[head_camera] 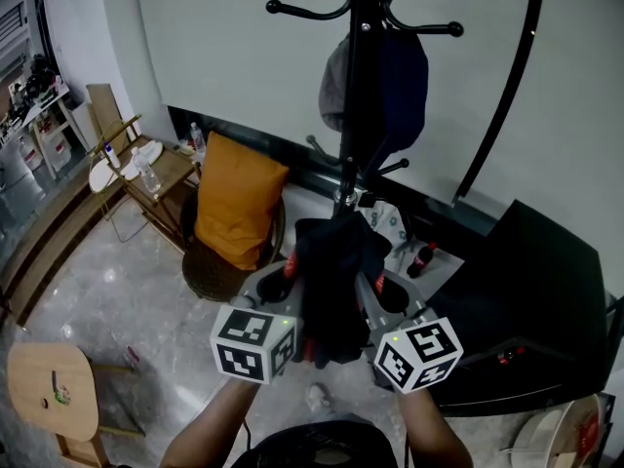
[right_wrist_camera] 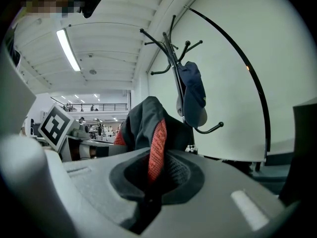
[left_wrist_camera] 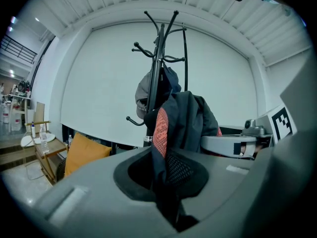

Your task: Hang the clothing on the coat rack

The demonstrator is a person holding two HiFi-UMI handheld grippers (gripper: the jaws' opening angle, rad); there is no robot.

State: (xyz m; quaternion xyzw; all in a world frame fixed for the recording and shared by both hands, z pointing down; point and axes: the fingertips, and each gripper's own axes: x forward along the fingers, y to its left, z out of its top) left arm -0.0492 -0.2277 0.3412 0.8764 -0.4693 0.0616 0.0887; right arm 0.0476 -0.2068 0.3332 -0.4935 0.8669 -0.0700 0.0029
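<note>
Before rack (head_camera: 357, 96) | garment (head_camera: 331, 271) bunched low, off the hooks | left gripper (head_camera: 280, 287) and right gripper (head_camera: 380, 296) both clamped on garment | step: carrying up | next: raise it, loop over free hook (head_camera: 304, 14)

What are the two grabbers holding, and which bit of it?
Both hold one dark garment with orange-red trim. The left gripper and the right gripper each pinch a bunched fold of fabric beside that trim, one on each side.
</note>
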